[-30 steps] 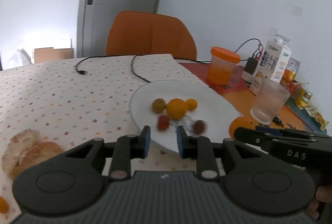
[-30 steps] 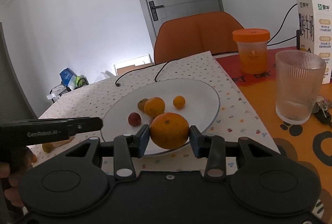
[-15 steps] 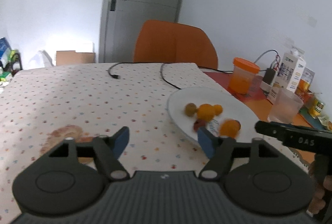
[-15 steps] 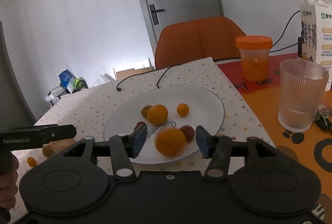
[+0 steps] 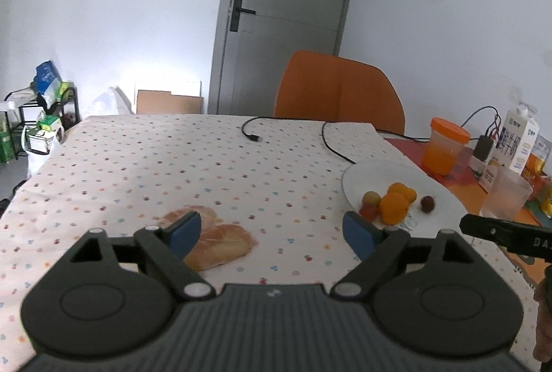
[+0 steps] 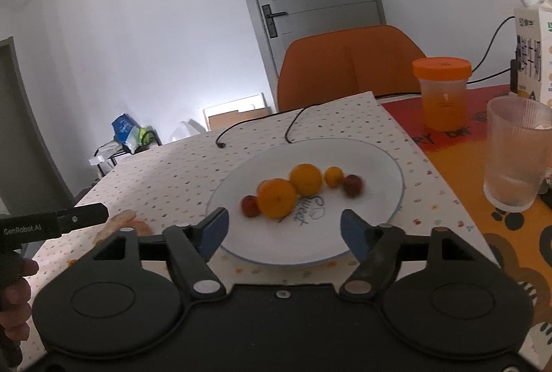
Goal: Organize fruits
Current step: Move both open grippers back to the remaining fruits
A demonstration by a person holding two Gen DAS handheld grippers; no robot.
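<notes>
A white plate (image 6: 372,165) holds several fruits: a large orange (image 6: 276,197), a second orange (image 6: 305,179), a small orange fruit (image 6: 333,176) and two red fruits (image 6: 352,185). My right gripper (image 6: 283,230) is open and empty, just in front of the plate's near rim. In the left wrist view the plate (image 5: 445,199) lies at the right with the fruits (image 5: 393,207) on it. My left gripper (image 5: 272,232) is open and empty above the dotted tablecloth, over pieces of orange peel (image 5: 217,242). The right gripper's body (image 5: 507,234) shows at the right edge.
A ribbed glass (image 6: 517,153), an orange-lidded jar (image 6: 443,92) and a milk carton (image 6: 533,51) stand right of the plate. Two black cables (image 5: 255,130) lie at the table's far side. An orange chair (image 5: 338,92) stands behind the table.
My right gripper opened and let the large orange go onto the plate, then drew back. My left gripper opened wide and swung left, away from the plate, toward the peel.
</notes>
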